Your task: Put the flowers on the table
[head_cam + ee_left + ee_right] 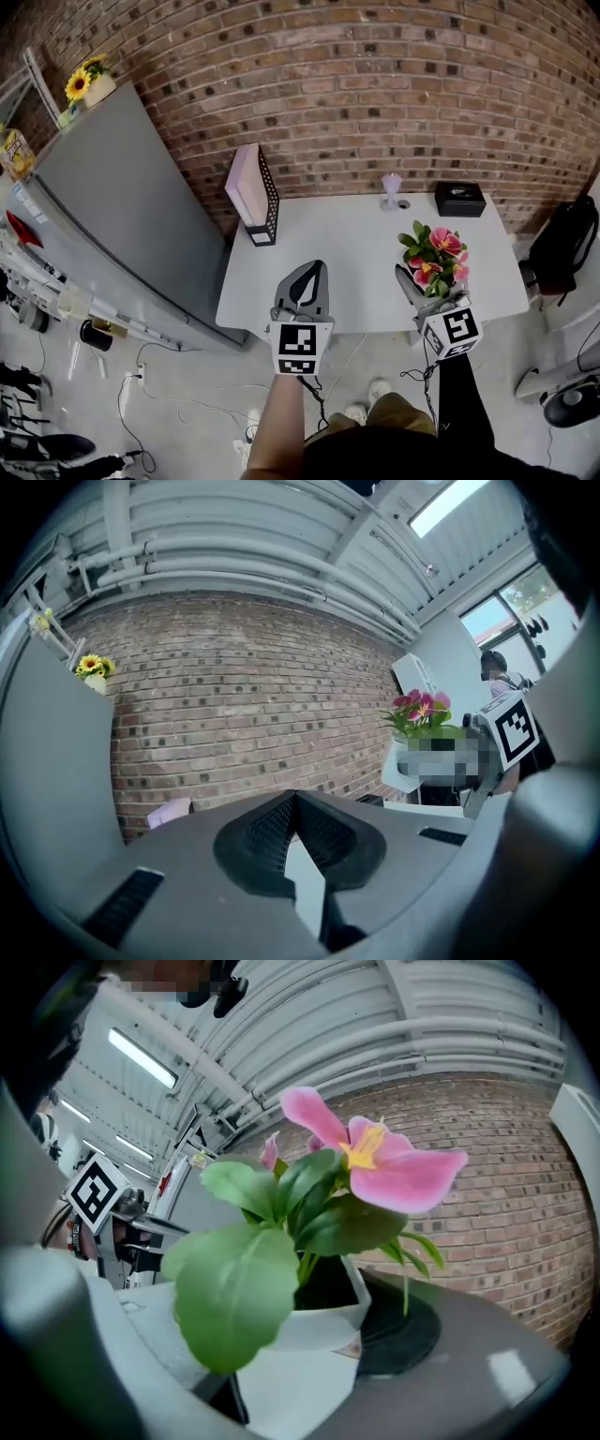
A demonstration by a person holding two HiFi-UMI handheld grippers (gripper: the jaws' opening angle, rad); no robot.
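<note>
**Right tool** (pixel 433 286), in my right hand: the jaws are spread wide and closed on the two sides of a white pot (pixel 314 1326), which fills the gap between them. The pot stands upright in the grip and carries the flowers (pixel 437 249), pink blooms over broad green leaves. In my head view the flowers hang over the near right part of the table (pixel 356 239), close to its front edge. I cannot tell whether the pot's base touches the top.

**Left tool** (pixel 312 274), in my left hand: the jaws are brought together at the tips, with nothing between them. It points across the near edge of the table, to the left of the flowers and well apart from them.

**Farther back on the table:** a black mesh file holder (pixel 266 211) with a pink folder (pixel 244 186) in it stands at the rear left. A small pale pink vase (pixel 391 190) and a black box (pixel 459 199) stand near each other at the rear right.

**Surroundings:** a brick wall (pixel 375 84) rises behind the table. To the left is a tall grey cabinet (pixel 122 206) with a sunflower pot (pixel 86 84) on top.
</note>
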